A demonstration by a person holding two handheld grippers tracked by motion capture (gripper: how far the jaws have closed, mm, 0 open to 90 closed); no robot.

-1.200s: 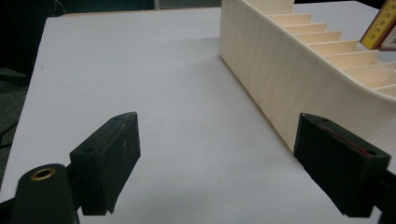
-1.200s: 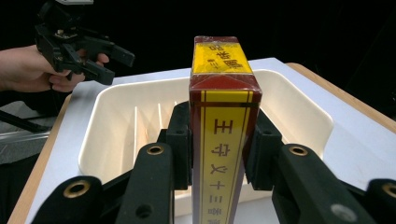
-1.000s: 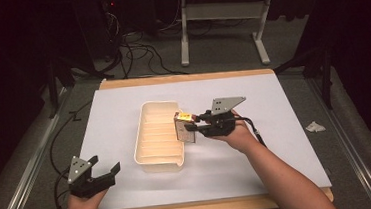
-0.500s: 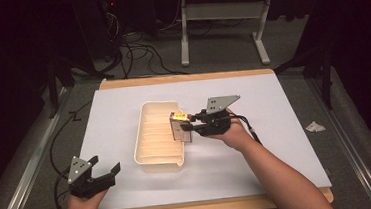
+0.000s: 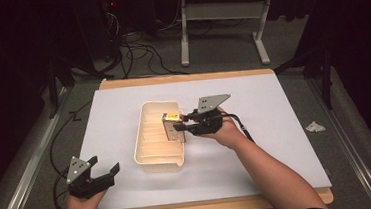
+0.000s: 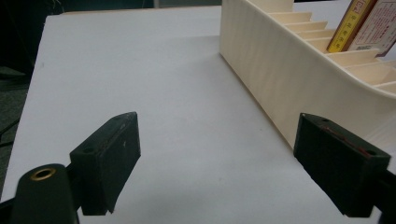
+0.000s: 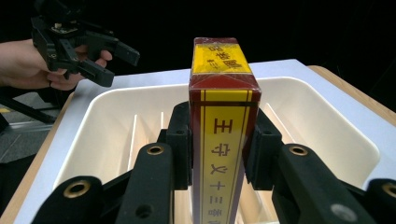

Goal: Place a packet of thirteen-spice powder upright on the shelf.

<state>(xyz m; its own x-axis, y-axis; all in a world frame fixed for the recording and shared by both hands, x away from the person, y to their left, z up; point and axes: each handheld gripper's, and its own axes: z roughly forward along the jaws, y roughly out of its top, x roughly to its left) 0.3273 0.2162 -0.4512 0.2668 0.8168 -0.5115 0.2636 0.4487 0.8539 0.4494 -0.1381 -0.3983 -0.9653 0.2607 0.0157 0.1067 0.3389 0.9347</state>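
- Your right claw is clamped on a narrow red-and-yellow box, one jaw pressed on each broad side.
- You hold the box upright over the right side of the cream slotted tray; whether its lower end touches a slot is hard to say from here.
- The tray sits mid-way on the white surface.
- Your left claw has its jaws wide apart, gripping nothing, low over the near left corner, well apart from the tray.
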